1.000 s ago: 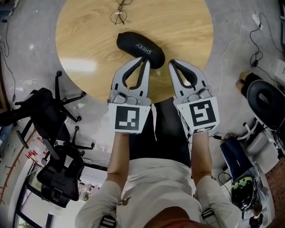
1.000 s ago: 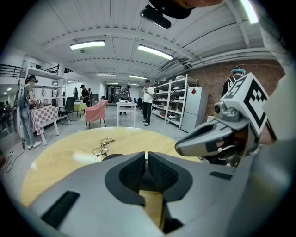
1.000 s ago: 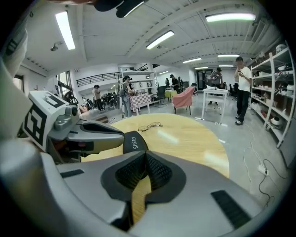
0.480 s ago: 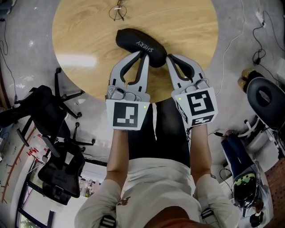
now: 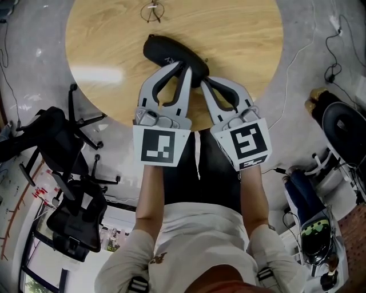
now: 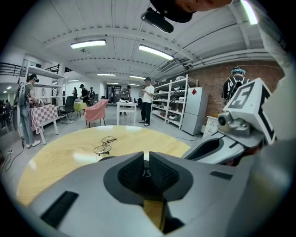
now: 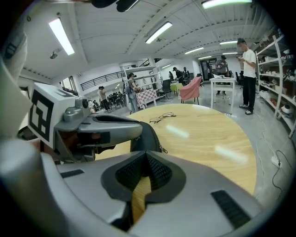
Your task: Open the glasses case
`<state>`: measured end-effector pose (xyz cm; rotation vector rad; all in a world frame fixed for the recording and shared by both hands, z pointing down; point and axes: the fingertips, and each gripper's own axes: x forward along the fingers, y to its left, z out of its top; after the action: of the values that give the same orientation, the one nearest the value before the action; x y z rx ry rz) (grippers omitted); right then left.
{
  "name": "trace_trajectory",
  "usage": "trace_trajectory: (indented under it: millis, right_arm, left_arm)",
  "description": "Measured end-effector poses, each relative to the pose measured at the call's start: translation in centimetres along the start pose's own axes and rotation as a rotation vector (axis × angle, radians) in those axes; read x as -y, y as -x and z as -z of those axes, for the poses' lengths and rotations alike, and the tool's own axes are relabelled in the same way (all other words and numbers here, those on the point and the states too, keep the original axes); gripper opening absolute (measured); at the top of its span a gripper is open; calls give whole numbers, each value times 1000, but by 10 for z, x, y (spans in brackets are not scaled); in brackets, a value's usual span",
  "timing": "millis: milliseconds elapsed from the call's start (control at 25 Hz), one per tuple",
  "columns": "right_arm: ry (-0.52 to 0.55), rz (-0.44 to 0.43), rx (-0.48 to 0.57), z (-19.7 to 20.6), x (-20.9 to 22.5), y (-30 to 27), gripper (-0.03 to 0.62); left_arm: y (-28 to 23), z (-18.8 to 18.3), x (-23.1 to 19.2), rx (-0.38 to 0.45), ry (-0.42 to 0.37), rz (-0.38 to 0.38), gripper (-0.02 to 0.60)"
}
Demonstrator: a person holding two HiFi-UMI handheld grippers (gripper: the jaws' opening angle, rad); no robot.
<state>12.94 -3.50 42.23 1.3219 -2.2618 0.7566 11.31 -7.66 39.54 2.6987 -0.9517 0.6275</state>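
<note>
Your left gripper [image 5: 186, 70] and right gripper [image 5: 205, 84], each with jaws closed and nothing between them, point at the right end of the black glasses case [image 5: 166, 54], which lies upper centre on the round table [image 5: 246, 40].

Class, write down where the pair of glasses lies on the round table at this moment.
In the head view the glasses lie at the far edge of the table, beyond the black glasses case and apart from it.
</note>
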Motion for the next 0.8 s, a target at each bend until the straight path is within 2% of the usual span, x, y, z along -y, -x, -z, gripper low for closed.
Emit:
trace_trajectory:
  millis: [280,440,800]
  right_arm:
    - [31,-64,-11,-2,-11,-1,21]
    - [99,-98,-9,-10,-15,1,21]
    - [294,-145,-61,-18,-12,2,23]
  left_arm:
    - [-7,1,-3,-15,4,-25,28]
    - [-2,4,-7,-29,-18,-35,28]
    - [17,11,-16,-33,42,-60,43]
